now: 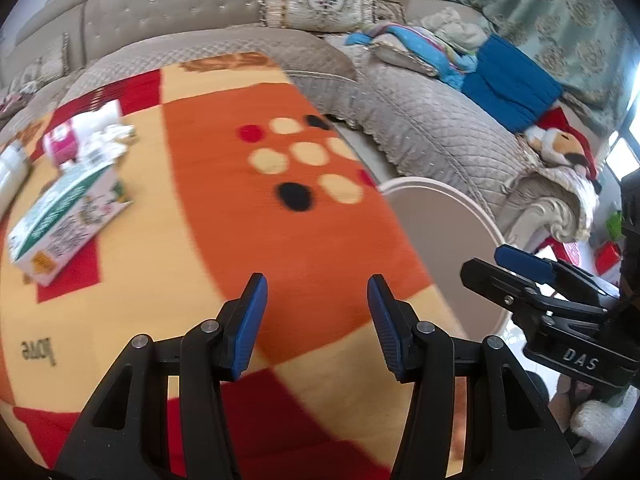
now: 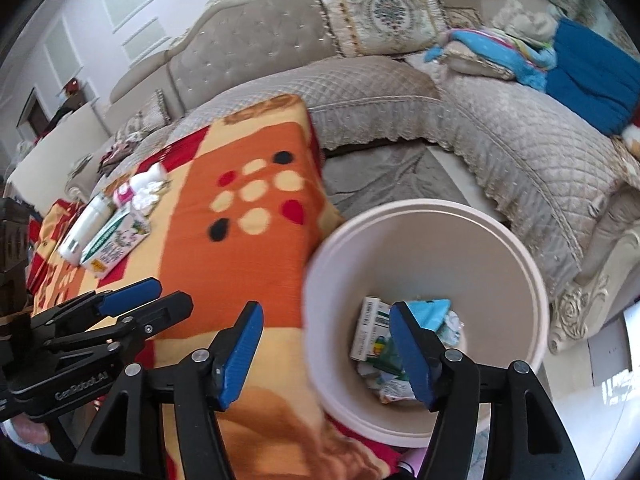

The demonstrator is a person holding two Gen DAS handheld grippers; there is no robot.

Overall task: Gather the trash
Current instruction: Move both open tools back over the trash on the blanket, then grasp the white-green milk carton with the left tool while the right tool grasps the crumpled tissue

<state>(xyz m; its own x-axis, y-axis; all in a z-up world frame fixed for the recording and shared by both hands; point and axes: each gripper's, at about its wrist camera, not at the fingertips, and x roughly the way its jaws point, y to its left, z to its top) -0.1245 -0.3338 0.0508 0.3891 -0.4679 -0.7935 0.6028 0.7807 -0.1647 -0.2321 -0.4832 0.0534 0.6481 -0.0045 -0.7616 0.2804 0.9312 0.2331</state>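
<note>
My left gripper [image 1: 316,292] hangs open over the orange, red and yellow tablecloth [image 1: 248,208], with nothing between its blue pads. Far left on the cloth lie a green-and-white carton [image 1: 60,220], a pink packet [image 1: 62,144] and crumpled tissues [image 1: 110,134]. My right gripper [image 2: 326,316] is open and empty above the pale round bin [image 2: 420,248]. Inside the bin lie a small carton [image 2: 368,328], a blue wrapper [image 2: 432,308] and other scraps. On the table in the right wrist view are the carton [image 2: 116,240], a white bottle [image 2: 84,224], the pink packet [image 2: 122,194] and tissues [image 2: 148,196].
The bin [image 1: 448,232] stands at the table's right edge, on the floor. A grey quilted sofa [image 2: 500,140] wraps around the back and right, with cushions, a blue blanket [image 1: 512,84] and a plush toy [image 1: 560,144]. Each gripper shows at the edge of the other's view.
</note>
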